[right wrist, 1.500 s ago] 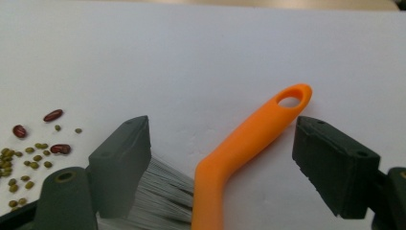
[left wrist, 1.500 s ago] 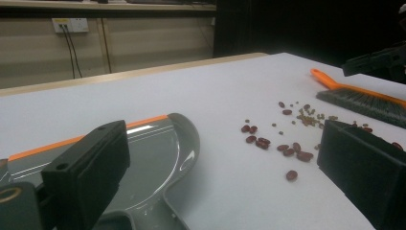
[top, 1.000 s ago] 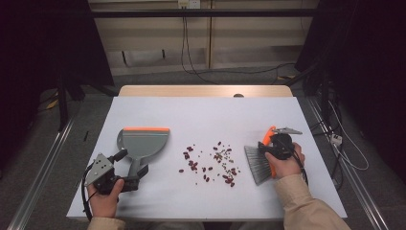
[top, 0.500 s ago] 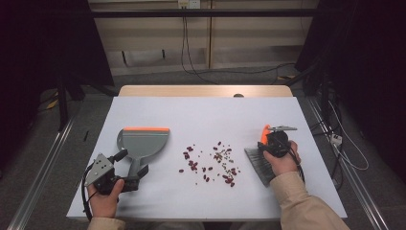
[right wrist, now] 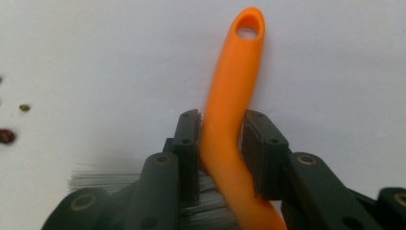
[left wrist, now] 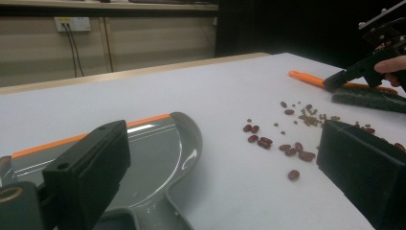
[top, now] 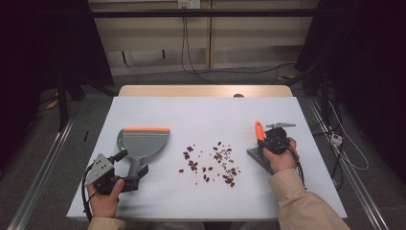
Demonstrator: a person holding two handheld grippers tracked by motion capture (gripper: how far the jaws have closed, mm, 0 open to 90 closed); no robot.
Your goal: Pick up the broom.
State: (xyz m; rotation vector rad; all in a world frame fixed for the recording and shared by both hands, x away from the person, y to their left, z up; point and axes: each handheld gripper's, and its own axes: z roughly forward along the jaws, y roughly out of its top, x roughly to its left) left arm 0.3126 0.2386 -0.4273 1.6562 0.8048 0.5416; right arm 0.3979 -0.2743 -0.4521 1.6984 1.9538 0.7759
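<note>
Right gripper clamped on brush handle, left gripper apart around dustpan stem; handle may twist, scattering beans mid-frame.

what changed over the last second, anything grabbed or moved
The right hand-held gripper has just been closing its jaws and now clamps the brush's orange handle, the brush lying beside the scattered beans. The left hand-held gripper kept its place, open around the dustpan's handle; the dustpan and beans did not shift.
</note>
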